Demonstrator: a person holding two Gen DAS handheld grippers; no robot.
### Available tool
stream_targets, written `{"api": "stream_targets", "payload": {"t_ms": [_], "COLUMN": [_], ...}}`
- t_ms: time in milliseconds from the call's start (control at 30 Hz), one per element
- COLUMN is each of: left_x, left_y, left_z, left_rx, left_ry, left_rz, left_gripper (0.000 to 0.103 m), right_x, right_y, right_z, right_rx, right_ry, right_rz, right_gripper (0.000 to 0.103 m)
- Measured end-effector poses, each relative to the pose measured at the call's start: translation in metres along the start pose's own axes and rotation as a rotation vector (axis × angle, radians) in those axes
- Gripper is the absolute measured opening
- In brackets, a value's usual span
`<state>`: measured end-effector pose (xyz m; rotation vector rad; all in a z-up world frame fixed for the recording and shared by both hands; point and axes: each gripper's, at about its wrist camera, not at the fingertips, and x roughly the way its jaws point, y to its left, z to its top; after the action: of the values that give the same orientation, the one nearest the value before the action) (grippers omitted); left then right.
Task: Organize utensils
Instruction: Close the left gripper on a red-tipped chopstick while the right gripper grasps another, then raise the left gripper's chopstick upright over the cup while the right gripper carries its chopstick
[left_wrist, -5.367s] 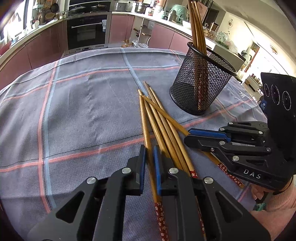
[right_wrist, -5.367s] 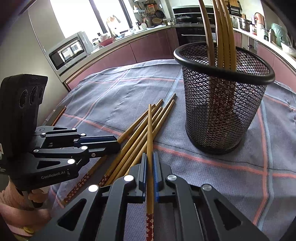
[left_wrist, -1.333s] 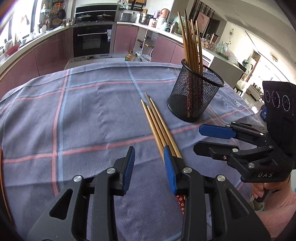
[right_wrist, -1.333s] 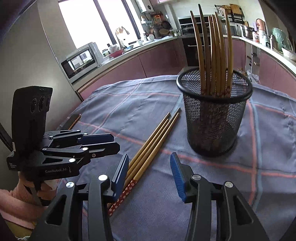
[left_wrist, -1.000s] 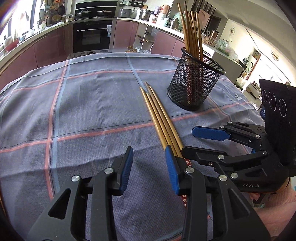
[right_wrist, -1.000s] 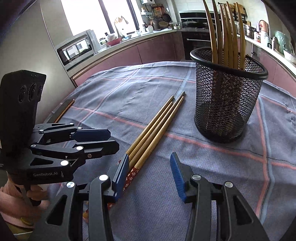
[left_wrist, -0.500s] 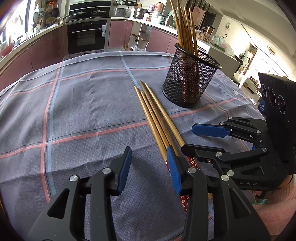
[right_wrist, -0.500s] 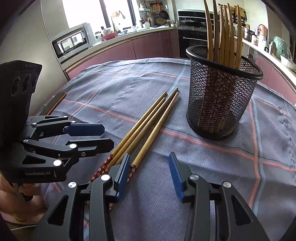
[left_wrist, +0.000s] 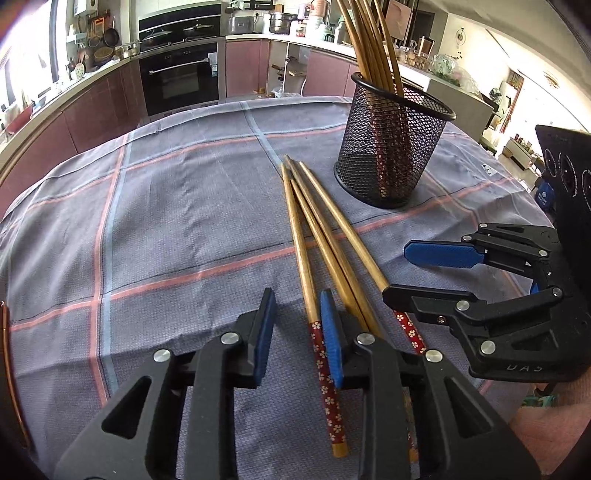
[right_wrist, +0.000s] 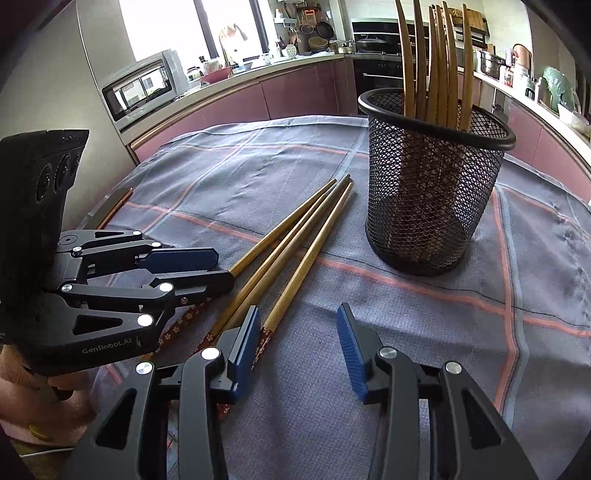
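Note:
Several wooden chopsticks (left_wrist: 325, 236) with red flowered ends lie side by side on the checked cloth; they also show in the right wrist view (right_wrist: 295, 243). A black mesh cup (left_wrist: 393, 147) holds several more upright, seen too in the right wrist view (right_wrist: 432, 184). My left gripper (left_wrist: 298, 310) is open and low, its jaws either side of the leftmost chopstick's red end. My right gripper (right_wrist: 297, 328) is open, its left finger by the rightmost chopstick's end. Each gripper shows in the other's view, the right one (left_wrist: 417, 273) and the left one (right_wrist: 221, 267).
The grey cloth with pink and blue lines (left_wrist: 166, 221) covers the round table. Kitchen counters, an oven (left_wrist: 181, 85) and a microwave (right_wrist: 140, 88) stand beyond the table. The table's wooden rim (left_wrist: 7, 369) shows at the left.
Both grippers have lowered and moved in toward the chopsticks' red ends. The leftmost chopstick now lies between my left gripper's open jaws.

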<state>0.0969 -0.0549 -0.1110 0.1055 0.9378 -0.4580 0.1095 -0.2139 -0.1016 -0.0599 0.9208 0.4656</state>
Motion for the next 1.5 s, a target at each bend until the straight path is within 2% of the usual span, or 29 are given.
{"api": "stream_targets", "payload": {"t_ms": [233, 333, 400, 467, 567, 667, 967, 1233, 1400, 1500], "left_x": [0.003, 0.006, 0.008, 0.009, 0.01, 0.006, -0.009, -0.006, 0.002, 0.007], "left_y": [0.001, 0.001, 0.002, 0.003, 0.006, 0.008, 0.009, -0.001, 0.002, 0.005], "left_z": [0.004, 0.007, 0.009, 0.009, 0.009, 0.007, -0.005, -0.01, -0.003, 0.004], "left_rx": [-0.001, -0.006, -0.015, -0.027, -0.056, -0.085, -0.112, -0.069, -0.044, -0.036], "left_ry": [0.0, 0.001, 0.0, -0.001, -0.006, -0.017, -0.024, 0.006, 0.017, 0.022], "left_rz": [0.004, 0.003, 0.007, 0.003, -0.004, -0.012, -0.073, -0.095, -0.087, -0.089], "left_gripper": [0.025, 0.02, 0.015, 0.008, 0.008, 0.008, 0.008, 0.008, 0.017, 0.019], "right_x": [0.012, 0.018, 0.019, 0.019, 0.016, 0.012, -0.01, 0.001, 0.009, 0.015], "right_y": [0.001, 0.0, -0.002, -0.005, -0.016, -0.025, -0.035, -0.02, -0.019, -0.018], "right_z": [0.016, 0.021, 0.021, 0.021, 0.018, 0.014, 0.009, 0.009, 0.011, 0.016], "right_rx": [-0.004, 0.003, 0.014, 0.038, 0.099, 0.16, 0.208, 0.14, 0.122, 0.108], "right_ry": [0.0, -0.006, -0.012, -0.018, -0.021, -0.033, -0.093, -0.025, -0.003, -0.002], "right_rz": [-0.016, -0.023, -0.026, -0.021, 0.02, 0.048, 0.084, 0.115, 0.088, 0.074], "right_gripper": [0.034, 0.031, 0.027, 0.018, 0.01, 0.007, 0.006, 0.006, 0.009, 0.009]}}
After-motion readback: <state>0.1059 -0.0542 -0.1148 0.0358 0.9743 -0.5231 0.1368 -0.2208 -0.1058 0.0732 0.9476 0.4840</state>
